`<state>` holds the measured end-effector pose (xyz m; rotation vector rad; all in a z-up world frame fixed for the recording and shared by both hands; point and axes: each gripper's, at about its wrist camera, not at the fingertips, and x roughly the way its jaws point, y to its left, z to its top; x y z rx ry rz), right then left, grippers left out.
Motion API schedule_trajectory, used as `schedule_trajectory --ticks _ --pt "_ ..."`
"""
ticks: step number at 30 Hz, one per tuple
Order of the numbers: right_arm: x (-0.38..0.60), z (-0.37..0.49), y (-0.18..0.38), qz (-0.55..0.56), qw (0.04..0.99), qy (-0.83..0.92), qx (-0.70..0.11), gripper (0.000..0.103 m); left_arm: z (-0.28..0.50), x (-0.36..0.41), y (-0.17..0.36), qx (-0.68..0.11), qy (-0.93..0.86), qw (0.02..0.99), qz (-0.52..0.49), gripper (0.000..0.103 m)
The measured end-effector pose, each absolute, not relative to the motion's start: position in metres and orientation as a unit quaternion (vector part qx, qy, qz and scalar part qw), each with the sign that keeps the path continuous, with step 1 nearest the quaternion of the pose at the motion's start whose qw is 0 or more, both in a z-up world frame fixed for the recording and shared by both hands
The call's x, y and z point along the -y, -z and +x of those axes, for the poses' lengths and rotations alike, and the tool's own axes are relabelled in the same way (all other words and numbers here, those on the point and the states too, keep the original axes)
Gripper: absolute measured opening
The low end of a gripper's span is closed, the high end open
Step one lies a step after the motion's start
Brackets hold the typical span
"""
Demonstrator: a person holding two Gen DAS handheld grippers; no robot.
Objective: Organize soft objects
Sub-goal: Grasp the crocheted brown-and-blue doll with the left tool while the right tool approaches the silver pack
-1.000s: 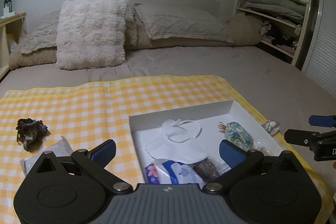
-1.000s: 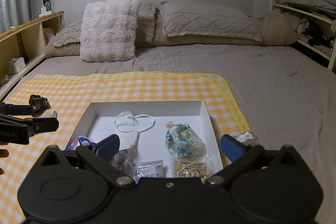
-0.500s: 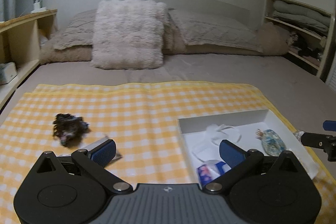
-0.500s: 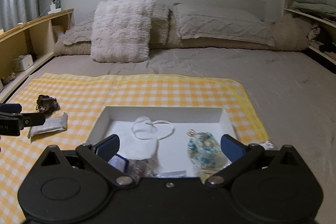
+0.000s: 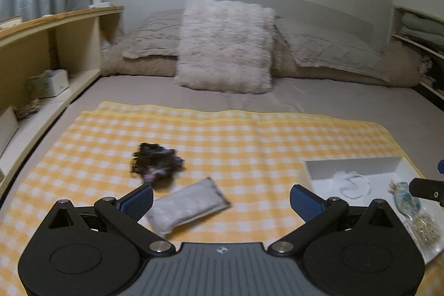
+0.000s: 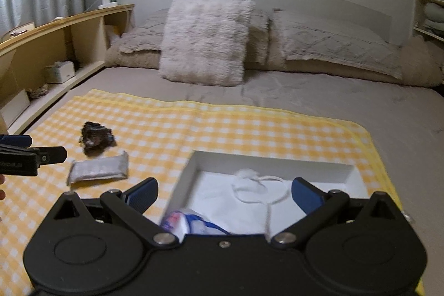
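- Left wrist view: the left gripper has its jaws spread wide with nothing between them, hanging above the yellow checked cloth.
- Just ahead of its left finger, at about 11 o'clock, lies a grey padded pouch flat on the cloth; a little further out at 11 o'clock sits a dark scrunchie-like bundle, blurred, apparently touching nothing else.
- At 2 o'clock from this gripper is the white box, with a white face mask and a blue floral pouch inside.
- Right wrist view: the right gripper is likewise wide open and empty, poised over the near edge of the box, with a blue-and-white packet under it at 6 o'clock.
- Judged from this layout, the sorting is well along: several soft items already rest in the box, and two remain out on the cloth.
- Likely left to do: pick up the grey pouch, then the dark bundle, and carry each to the box.
- Beyond, at 12 o'clock, a fluffy pillow stands on the bed.
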<state>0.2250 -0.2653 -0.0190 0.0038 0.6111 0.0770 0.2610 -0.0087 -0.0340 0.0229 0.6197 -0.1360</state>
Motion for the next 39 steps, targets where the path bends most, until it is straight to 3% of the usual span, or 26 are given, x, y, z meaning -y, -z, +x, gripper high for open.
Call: schedule_trajectory --ticks 29,34,39 --pt "0.12 0.307 0.061 -0.056 0.945 -0.176 -0.268 0.103 0.328 -0.112 0.07 -0.342 -0.093 0.935 0.003 0.103" --pt "0.097 0.332 0.08 -0.072 0.93 -0.195 -0.302 0.103 0.368 -0.11 0.076 -0.338 -0.113 0.934 0.035 0.103" --pt "0.073 0.356 0.097 -0.078 0.919 -0.202 -0.329 0.103 0.411 -0.122 0.088 -0.338 -0.113 0.934 -0.031 0.103"
